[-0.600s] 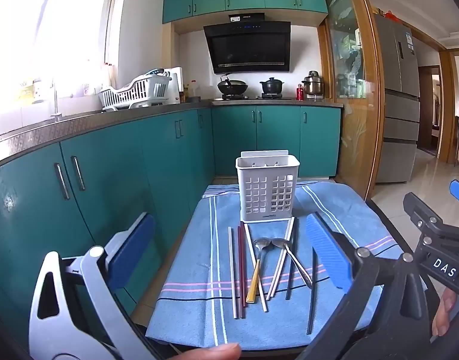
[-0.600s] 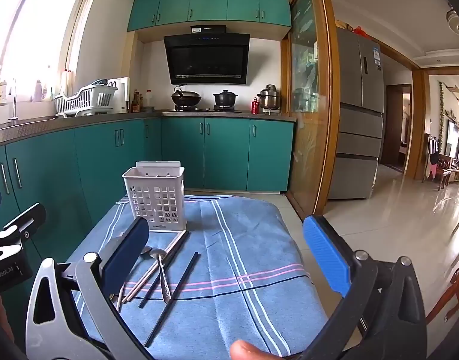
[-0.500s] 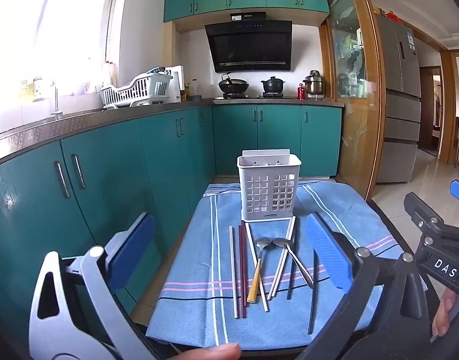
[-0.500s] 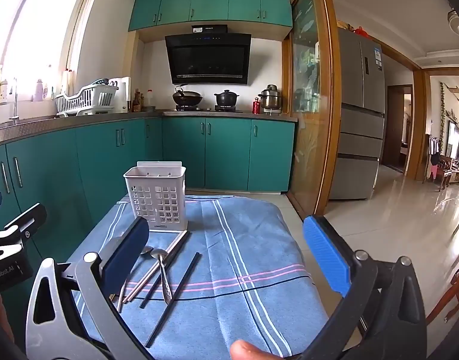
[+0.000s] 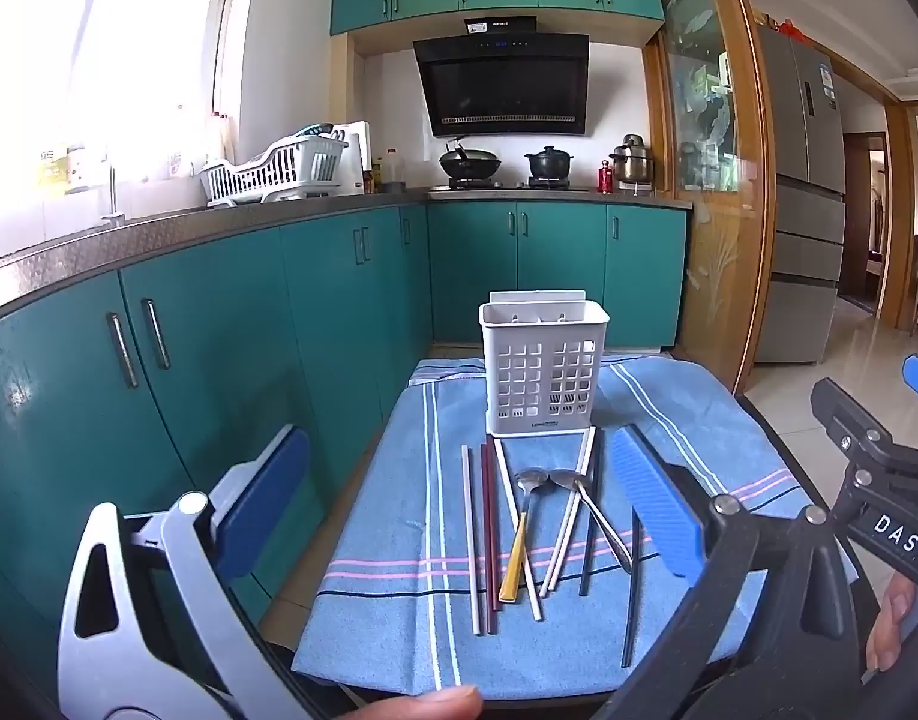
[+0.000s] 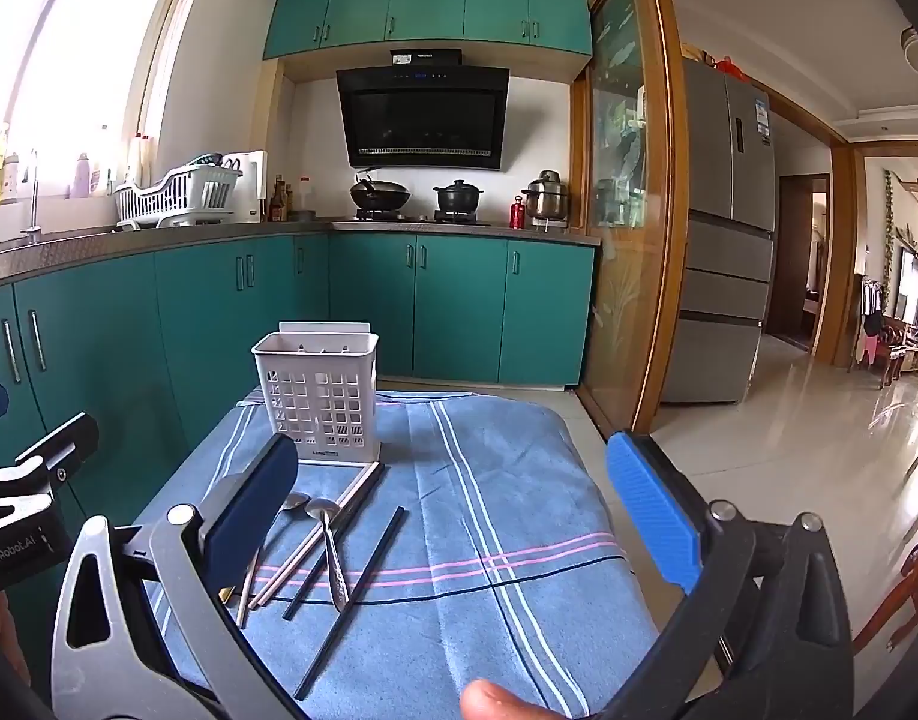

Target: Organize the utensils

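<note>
A: Both grippers stand wide apart, nothing between the pads of either. The left gripper hangs short of the utensils, tilted slightly down.

B: Where is the target from it?

A: Straight ahead and below. The chopsticks and the two spoons lie flat on the blue cloth over the counter, long axes running away from the gripper toward the white caddy, which stands upright just beyond their far tips.

B: And the right gripper?

A: The same bundle sits ahead but off to its left, partly behind its left finger; one dark chopstick lies nearest its centre line. The caddy is ahead-left.

B: Judgement?

A: Left gripper is better lined up. The jaws must cross a shaft, not run along it.
</note>
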Available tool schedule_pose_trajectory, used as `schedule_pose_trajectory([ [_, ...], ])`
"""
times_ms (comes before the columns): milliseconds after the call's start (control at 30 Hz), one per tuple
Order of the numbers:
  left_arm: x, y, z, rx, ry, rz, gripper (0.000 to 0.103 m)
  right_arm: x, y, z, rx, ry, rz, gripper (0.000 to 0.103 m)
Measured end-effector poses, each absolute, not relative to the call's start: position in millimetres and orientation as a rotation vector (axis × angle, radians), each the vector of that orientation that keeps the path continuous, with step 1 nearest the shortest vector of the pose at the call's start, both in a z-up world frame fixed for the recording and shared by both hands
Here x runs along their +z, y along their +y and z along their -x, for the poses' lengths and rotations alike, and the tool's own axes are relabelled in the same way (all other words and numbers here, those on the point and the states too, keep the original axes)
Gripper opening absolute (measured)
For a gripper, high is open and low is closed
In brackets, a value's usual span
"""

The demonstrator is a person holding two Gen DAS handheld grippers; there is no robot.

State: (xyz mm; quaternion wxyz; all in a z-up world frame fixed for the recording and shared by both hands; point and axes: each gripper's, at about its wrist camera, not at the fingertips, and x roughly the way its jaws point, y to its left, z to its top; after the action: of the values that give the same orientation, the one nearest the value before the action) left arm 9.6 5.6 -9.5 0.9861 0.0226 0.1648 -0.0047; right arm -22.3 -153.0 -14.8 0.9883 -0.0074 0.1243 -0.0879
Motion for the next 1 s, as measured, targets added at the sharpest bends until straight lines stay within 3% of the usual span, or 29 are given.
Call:
schedule_pose_trajectory([
  [1000,-9.6,4.5,-10.5,-0.011,0.339,-0.044,0.1,-13.2,-154.9,22.4,-0.18,0.248,0.007,0.1],
])
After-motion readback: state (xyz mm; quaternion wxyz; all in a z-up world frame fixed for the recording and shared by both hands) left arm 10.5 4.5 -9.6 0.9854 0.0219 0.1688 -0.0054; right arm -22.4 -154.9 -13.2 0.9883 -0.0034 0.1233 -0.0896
